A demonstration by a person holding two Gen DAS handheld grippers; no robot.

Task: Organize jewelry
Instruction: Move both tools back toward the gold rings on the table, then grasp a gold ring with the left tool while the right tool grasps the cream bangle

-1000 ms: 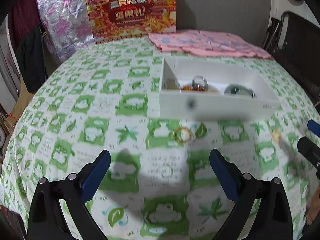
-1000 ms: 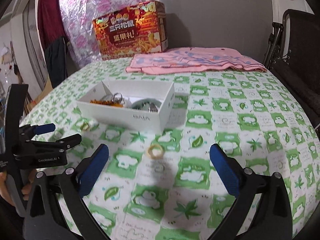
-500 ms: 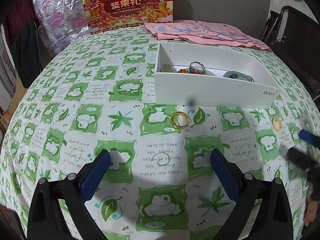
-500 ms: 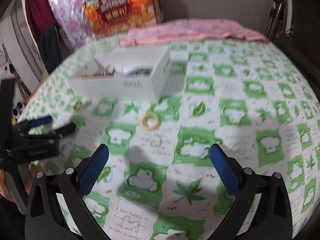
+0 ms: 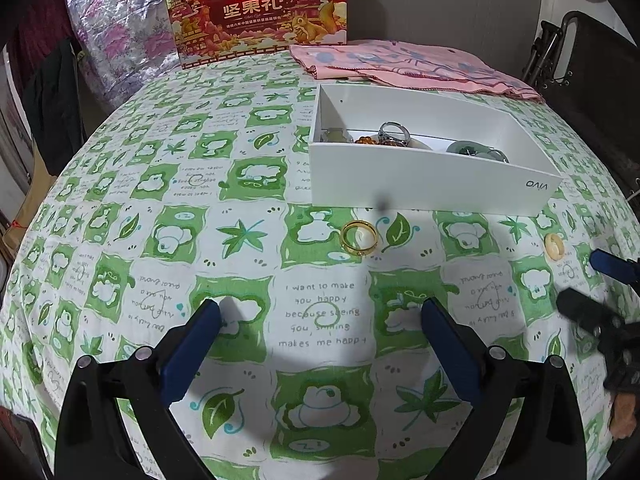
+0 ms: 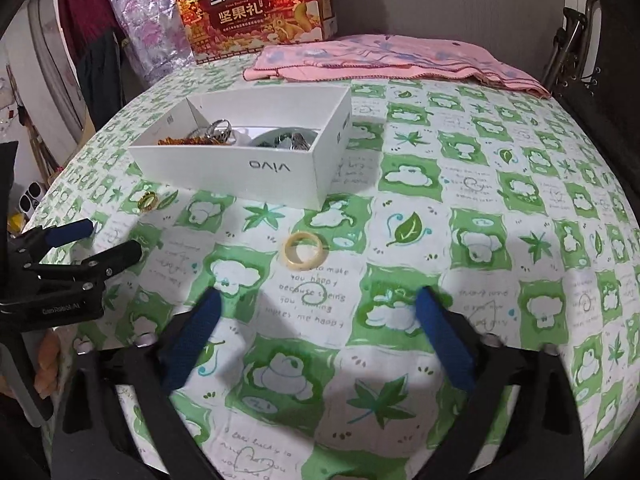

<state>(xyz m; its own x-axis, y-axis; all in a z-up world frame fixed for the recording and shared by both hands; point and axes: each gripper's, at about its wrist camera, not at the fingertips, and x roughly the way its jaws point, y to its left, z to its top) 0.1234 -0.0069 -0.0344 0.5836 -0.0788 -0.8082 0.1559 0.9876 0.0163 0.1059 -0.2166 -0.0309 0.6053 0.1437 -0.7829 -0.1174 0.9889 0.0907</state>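
A white box (image 5: 432,178) (image 6: 224,172) holding rings, beads and a green bangle stands on the green-and-white tablecloth. A gold ring (image 5: 359,237) (image 6: 147,201) lies on the cloth just in front of it. A cream ring (image 6: 305,251) (image 5: 554,247) lies further right. My left gripper (image 5: 320,316) is open, hovering short of the gold ring, holding nothing. My right gripper (image 6: 318,304) is open too, with the cream ring just ahead of its fingertips. Each gripper shows at the edge of the other's view.
A red gift box (image 5: 260,8) stands at the back of the table beside a folded pink cloth (image 5: 408,64). A dark folding chair (image 5: 560,48) is at the far right. The table's rounded edge drops off at the left.
Both grippers have moved forward and lower toward the table. The gold ring and the cream ring now sit closer to the fingertips. Neither ring has shifted.
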